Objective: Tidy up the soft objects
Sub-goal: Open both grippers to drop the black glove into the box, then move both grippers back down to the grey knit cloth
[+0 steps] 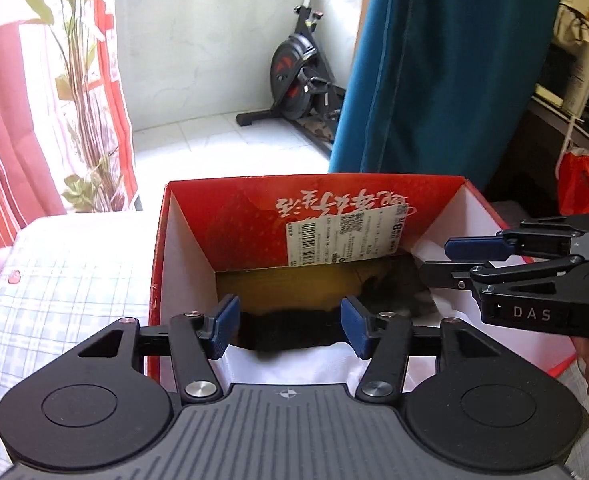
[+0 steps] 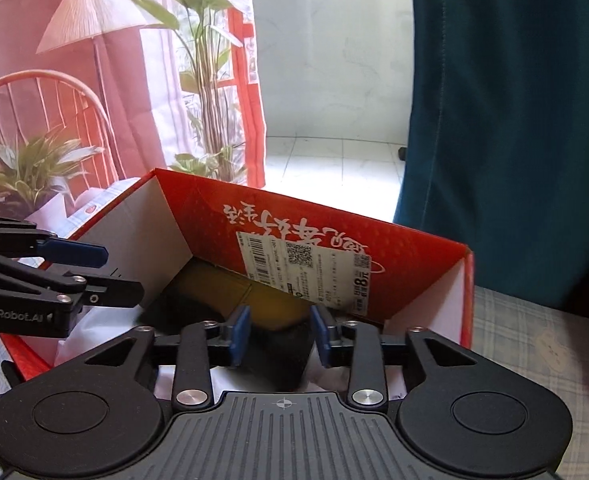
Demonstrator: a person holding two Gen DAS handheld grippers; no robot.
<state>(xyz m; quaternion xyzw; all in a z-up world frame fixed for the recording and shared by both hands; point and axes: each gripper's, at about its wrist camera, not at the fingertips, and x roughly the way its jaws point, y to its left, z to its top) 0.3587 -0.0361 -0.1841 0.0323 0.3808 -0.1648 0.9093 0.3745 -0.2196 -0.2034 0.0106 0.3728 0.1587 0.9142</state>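
Over the checked bedspread (image 1: 62,276) sits the big red carton (image 1: 230,216), its top open and its walls white inside, and both my claws hang above its mouth. Down in it lies the black soft cloth (image 1: 294,326), dark and crumpled on white paper lining (image 1: 290,364), with a yellow-brown floor (image 1: 290,288) beyond.

My left claw (image 1: 290,322) has its blue pads standing well apart, nothing pressed between them; the cloth lies below the gap. My right claw (image 2: 280,334) is parted more narrowly, the cloth (image 2: 282,356) showing between the pads, but no pad bites it.

From the left camera I get the exercise bike (image 1: 298,76) out on the tiled floor and a red plastic bag (image 1: 582,184) at the right; the right camera misses both. It gives me instead a printed backdrop with a lamp (image 2: 90,16) and chair.

Both show the teal curtain (image 2: 506,120) close behind the carton's far wall. Room above the carton is free; the barcode label (image 1: 346,236) sits on that far inner wall.
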